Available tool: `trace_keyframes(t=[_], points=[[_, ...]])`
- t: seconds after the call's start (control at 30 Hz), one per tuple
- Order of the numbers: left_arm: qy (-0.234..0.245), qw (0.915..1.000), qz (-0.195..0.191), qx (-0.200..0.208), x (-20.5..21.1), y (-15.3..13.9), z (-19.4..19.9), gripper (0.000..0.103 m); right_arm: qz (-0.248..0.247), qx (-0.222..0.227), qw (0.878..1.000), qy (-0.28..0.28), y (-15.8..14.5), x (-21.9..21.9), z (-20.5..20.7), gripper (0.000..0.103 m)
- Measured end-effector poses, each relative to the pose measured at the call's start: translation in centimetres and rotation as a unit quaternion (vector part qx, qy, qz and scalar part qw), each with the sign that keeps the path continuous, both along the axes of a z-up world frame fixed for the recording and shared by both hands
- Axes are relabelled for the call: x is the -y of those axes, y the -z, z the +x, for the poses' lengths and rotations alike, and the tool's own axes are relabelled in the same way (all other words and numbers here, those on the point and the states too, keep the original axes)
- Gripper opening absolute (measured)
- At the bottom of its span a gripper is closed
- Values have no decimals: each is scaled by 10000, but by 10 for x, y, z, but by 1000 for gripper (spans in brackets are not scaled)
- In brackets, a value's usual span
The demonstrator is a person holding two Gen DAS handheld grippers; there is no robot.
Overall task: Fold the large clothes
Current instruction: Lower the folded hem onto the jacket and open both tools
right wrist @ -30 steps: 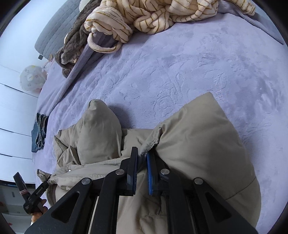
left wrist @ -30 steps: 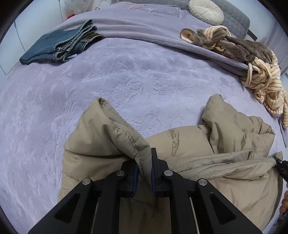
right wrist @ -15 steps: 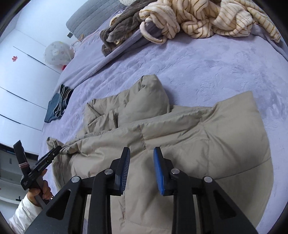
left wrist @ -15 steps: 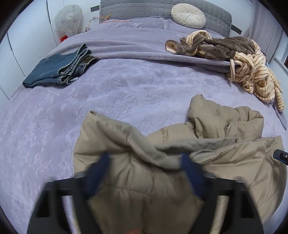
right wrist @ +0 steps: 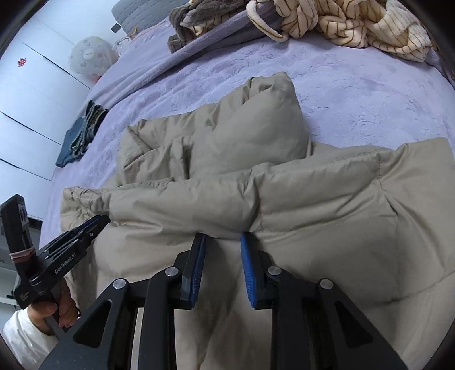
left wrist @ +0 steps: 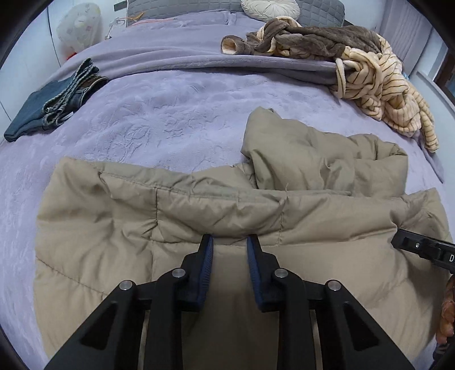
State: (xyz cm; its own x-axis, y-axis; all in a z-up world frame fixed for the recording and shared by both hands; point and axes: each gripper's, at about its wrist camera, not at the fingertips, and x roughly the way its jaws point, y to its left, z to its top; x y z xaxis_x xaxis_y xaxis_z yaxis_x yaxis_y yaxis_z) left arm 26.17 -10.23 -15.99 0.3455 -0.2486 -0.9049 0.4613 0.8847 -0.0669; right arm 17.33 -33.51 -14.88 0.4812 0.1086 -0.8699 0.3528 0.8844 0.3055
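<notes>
A tan puffer jacket lies on the lilac bedspread, its near part folded over into a thick band with a sleeve bunched behind it. My left gripper points down at the band's near edge; its jaws are closing, a gap still shows, and no fabric is pinched between the pads. The right wrist view shows my right gripper at the same fold edge of the jacket, jaws also closing with nothing between them. There the left gripper touches the fold's end, held by a hand.
Folded blue jeans lie at the far left of the bed. A heap of striped cream and brown plush clothes sits at the far right on a turned-back blanket. A round cushion leans on the grey headboard.
Both grippers let go of the raised jacket edges they pinched a second ago. The fabric now lies flat as a folded band, and both grippers have drawn back to its near edge.
</notes>
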Motion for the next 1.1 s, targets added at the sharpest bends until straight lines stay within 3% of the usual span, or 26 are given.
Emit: trace_keyframes(t=[0.13,0.27,0.4,0.47,0.53,0.6,0.7,0.9,1.0,1.03,1.1], points=[[-126,9999,98,37,13,16,19,28,-56,-95,9998,158,18,16,22,10],[-73,9999,95,-8,12,14,30,28,178,-138,9997,86,17,28,26,9],[-288,9980,407,396,-22,0,39,28,-292,-132,9995,9,-6,47,1,9],[-625,9948,581,549,-49,-1,48,29,-587,-154,9977,296,-14,69,-20,10],[-933,9934,531,414,-72,6,58,29,-683,-151,9951,704,-15,95,-38,9],[-1151,9923,398,218,-83,16,68,29,-389,-71,9934,1075,-8,119,-49,8],[-1114,9915,600,286,-74,33,73,29,-172,-50,9908,1345,9,135,-48,8],[-1128,9896,842,291,-62,44,78,29,-456,-180,9889,1405,19,137,-28,8],[-1193,9896,773,214,-71,31,76,29,-147,-139,9865,1622,5,140,-36,19],[-1204,9897,739,235,-73,24,73,29,-93,-78,9862,1652,-2,138,-41,34],[-1189,9897,721,327,-78,10,66,29,-6,64,9868,1615,-14,131,-54,50]])
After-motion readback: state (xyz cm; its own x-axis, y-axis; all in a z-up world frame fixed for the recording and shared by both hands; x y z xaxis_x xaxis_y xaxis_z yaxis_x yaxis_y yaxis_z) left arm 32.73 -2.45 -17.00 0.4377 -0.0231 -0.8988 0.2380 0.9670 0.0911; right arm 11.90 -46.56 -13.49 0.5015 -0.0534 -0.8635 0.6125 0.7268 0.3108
